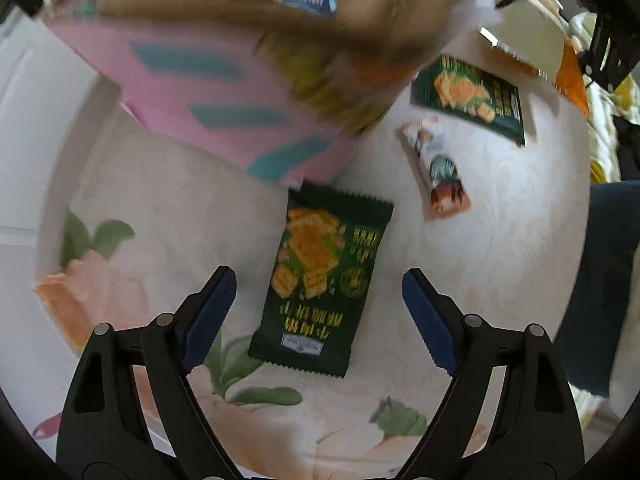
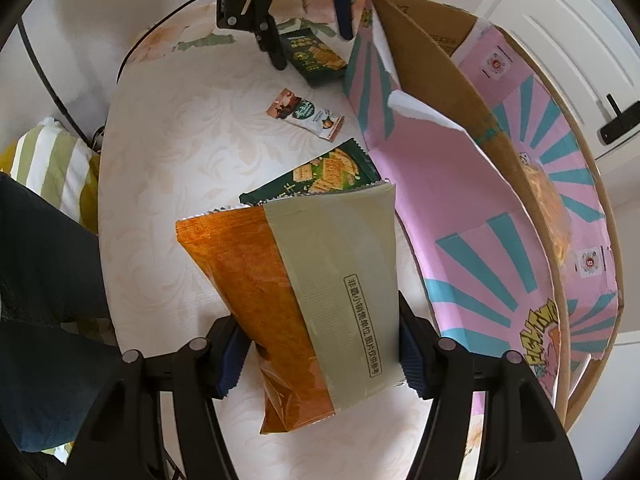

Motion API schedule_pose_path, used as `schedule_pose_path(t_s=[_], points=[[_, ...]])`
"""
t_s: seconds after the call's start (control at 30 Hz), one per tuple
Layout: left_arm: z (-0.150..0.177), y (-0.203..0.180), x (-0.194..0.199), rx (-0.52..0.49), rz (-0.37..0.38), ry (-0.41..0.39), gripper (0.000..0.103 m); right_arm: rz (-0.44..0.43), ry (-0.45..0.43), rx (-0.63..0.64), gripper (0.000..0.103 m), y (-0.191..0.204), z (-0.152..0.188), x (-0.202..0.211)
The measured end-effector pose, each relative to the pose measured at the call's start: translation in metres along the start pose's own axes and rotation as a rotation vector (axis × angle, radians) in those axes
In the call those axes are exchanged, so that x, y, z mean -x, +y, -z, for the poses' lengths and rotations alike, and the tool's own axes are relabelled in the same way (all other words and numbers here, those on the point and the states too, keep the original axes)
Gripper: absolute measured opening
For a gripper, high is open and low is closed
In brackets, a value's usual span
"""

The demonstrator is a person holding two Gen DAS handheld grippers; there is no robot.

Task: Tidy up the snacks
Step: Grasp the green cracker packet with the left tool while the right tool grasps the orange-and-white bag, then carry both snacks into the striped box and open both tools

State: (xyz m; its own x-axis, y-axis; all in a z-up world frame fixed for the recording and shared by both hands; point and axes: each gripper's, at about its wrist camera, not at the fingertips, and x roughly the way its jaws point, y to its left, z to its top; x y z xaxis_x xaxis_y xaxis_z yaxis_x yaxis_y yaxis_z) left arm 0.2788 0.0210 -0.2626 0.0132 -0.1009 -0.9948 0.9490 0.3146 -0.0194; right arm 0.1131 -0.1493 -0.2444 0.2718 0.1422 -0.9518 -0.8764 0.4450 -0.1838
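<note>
Looking down: I see a round table under a cream floral cloth (image 1: 168, 216), with snacks scattered on it.
Left claw: my left gripper (image 1: 320, 300) points straight down with its jaws spread wide, nothing pinched; the blue pads (image 1: 208, 316) stand either side of a dark green cracker packet with orange biscuits printed on it (image 1: 320, 280), which lies flat on the cloth below them.
Right claw: my right gripper (image 2: 320, 344) is clamped on a large orange and beige foil snack bag (image 2: 304, 288), both pads pressing its lower sides, the bag lifted over the table.
Box: a pink cardboard carton with teal stripes (image 2: 460, 208) stands open just beside the bag, along the table's edge.
Other snacks: a second dark green cracker packet (image 1: 468, 96) lies partly under the held bag; a small white and brown bar wrapper (image 1: 436, 168) sits between the two green packets.
</note>
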Motion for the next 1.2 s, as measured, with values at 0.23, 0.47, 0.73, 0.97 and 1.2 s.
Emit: schedule_pose_path(t_s=[0.23,0.47,0.73,0.97,1.2], points=[[-0.001,0.001,0.008,-0.121,-0.003,0.035,0.044,0.001,-0.008,-0.043,0.06,0.0,0.008,0.005],[-0.007,-0.011,0.015,-0.128,0.005,0.053,0.041,0.006,-0.021,-0.074,0.06,-0.009,0.009,0.008],[-0.003,-0.024,0.033,-0.042,0.038,-0.015,0.041,0.015,-0.032,-0.105,0.06,-0.009,0.014,0.019],[0.016,-0.05,0.058,0.013,0.04,-0.061,0.041,0.019,-0.046,-0.113,0.06,-0.011,0.017,0.027],[0.024,-0.08,0.086,0.088,0.019,-0.136,0.041,0.039,-0.09,-0.143,0.06,-0.011,0.026,0.056]])
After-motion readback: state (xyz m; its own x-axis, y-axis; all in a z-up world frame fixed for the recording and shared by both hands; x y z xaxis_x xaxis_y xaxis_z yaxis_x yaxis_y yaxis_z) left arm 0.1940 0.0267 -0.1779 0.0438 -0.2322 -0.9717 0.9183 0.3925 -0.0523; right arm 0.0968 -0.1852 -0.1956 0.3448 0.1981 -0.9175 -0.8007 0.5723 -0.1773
